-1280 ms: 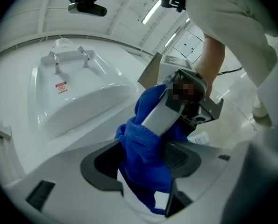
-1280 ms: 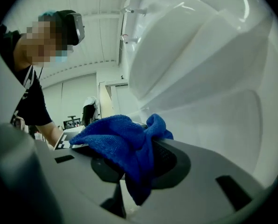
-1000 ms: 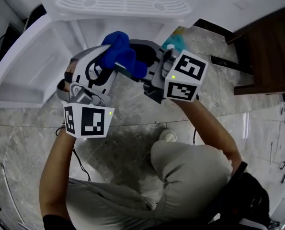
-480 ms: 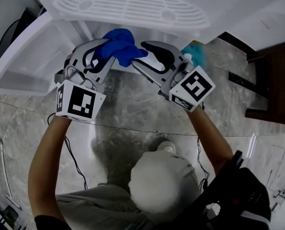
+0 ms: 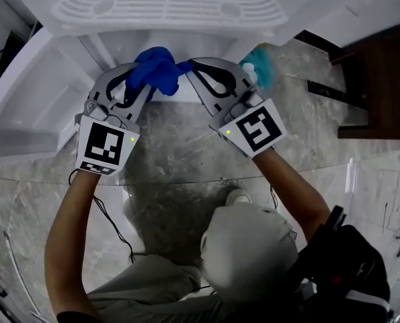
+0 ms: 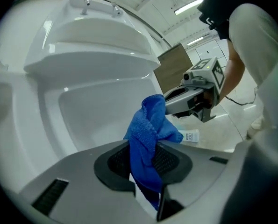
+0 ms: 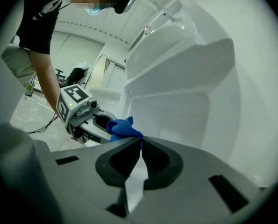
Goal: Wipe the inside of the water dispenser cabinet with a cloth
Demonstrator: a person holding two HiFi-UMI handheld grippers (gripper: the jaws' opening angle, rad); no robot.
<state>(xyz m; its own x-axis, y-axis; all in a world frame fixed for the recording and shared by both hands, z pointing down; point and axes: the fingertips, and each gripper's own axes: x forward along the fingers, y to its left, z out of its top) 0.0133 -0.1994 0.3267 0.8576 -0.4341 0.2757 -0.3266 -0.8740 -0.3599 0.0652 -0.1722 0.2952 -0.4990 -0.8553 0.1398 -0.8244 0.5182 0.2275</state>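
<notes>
A bunched blue cloth (image 5: 156,69) hangs at the mouth of the white water dispenser cabinet (image 5: 112,46). My left gripper (image 5: 148,79) is shut on it; in the left gripper view the cloth (image 6: 148,134) stands up between the pads of the left gripper (image 6: 146,160). My right gripper (image 5: 188,66) comes in from the right with its jaws together, pinching a corner of the cloth (image 7: 122,127) at the tips of the right gripper (image 7: 141,146). The cabinet's white inner wall (image 6: 96,111) lies just past the cloth.
The dispenser's white drip grille (image 5: 169,5) overhangs the cabinet opening, and the open door (image 5: 25,93) swings out at the left. A teal object (image 5: 259,69) lies on the marble floor beside the right gripper. Dark wooden furniture (image 5: 381,79) stands at the right.
The right gripper's jaws, wide open beside the cloth half a second ago, have shut on its corner. Both grippers have shifted slightly toward the cabinet opening, the left still holding the cloth.
</notes>
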